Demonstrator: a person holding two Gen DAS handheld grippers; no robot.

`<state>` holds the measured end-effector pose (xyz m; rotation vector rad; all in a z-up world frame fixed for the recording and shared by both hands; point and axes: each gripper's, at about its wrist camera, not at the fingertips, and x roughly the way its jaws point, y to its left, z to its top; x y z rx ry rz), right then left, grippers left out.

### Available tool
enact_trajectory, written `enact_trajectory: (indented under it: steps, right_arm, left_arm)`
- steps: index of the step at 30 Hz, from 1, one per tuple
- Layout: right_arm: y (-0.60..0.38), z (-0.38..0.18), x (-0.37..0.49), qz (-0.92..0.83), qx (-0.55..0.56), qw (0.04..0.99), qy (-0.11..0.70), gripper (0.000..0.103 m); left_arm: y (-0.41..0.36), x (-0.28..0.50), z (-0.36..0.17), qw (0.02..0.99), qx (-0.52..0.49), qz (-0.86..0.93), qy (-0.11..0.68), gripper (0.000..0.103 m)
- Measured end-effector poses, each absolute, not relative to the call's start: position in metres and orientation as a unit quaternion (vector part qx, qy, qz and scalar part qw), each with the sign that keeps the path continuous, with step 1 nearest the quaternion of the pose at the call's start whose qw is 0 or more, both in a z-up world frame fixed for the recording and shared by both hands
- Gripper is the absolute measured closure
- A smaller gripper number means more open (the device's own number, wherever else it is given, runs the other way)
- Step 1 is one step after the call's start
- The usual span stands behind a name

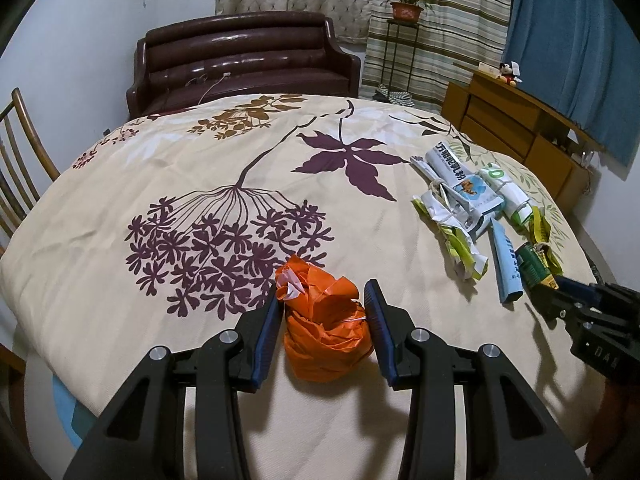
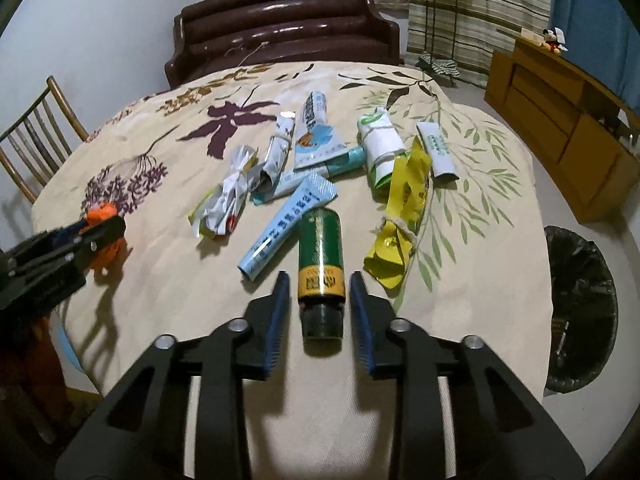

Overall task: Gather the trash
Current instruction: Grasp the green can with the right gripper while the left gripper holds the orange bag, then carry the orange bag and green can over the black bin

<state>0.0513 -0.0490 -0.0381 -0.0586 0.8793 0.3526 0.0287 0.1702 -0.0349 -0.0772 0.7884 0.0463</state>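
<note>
**Two tools spread over trash on the round table**

At the far left a wooden chair (image 2: 38,136) stands against the table (image 1: 120,184) edge, and the floral cloth runs bare from that rim inward, leaving wide room on the left half.

The left tool (image 1: 325,308) has its pads apart, one on each side of an orange crumpled bag (image 1: 326,324). The left pad looks to be touching the bag, the right pad is just beside it; no squeeze shows. The bag sits near the table's near edge, a rounded lump with no clear long axis.

Further right lies the pile of wrappers (image 2: 308,148), mid-table, well apart from the bag. A light blue tube (image 2: 286,228) lies on a diagonal, its crimped end pointing away and to the right, its near end beside the left pad of the right tool.

The right tool (image 2: 320,292) is also spread, with a green tube (image 2: 321,256) lying between the pads without either one visibly touching it. Its long axis runs straight along the fingers, dark cap end toward the camera, green body pointing to the far side.

Just right of it lies a yellow wrapper (image 2: 396,224), long axis roughly parallel to the green tube. Beyond the table's right rim stands a black-lined bin (image 2: 580,304) on the floor, close under the edge.
</note>
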Motion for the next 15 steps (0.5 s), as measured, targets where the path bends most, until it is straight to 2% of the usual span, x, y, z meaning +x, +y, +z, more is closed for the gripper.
enact_trajectory:
  steps: [5,7,15]
  right_arm:
    - [-0.039,-0.037,0.055,0.165,-0.043,0.892,0.417,0.070]
    - [-0.037,-0.039,0.056,0.158,-0.051,0.893,0.417,0.080]
    - [-0.042,-0.036,0.045,0.145,-0.052,0.903,0.402,0.080]
  left_arm:
    - [0.171,0.029,-0.035,0.923,-0.039,0.025,0.382,0.061]
    - [0.171,0.028,-0.035,0.924,-0.039,0.024,0.381,0.061]
    - [0.167,0.024,-0.033,0.926,-0.040,0.023,0.373,0.061]
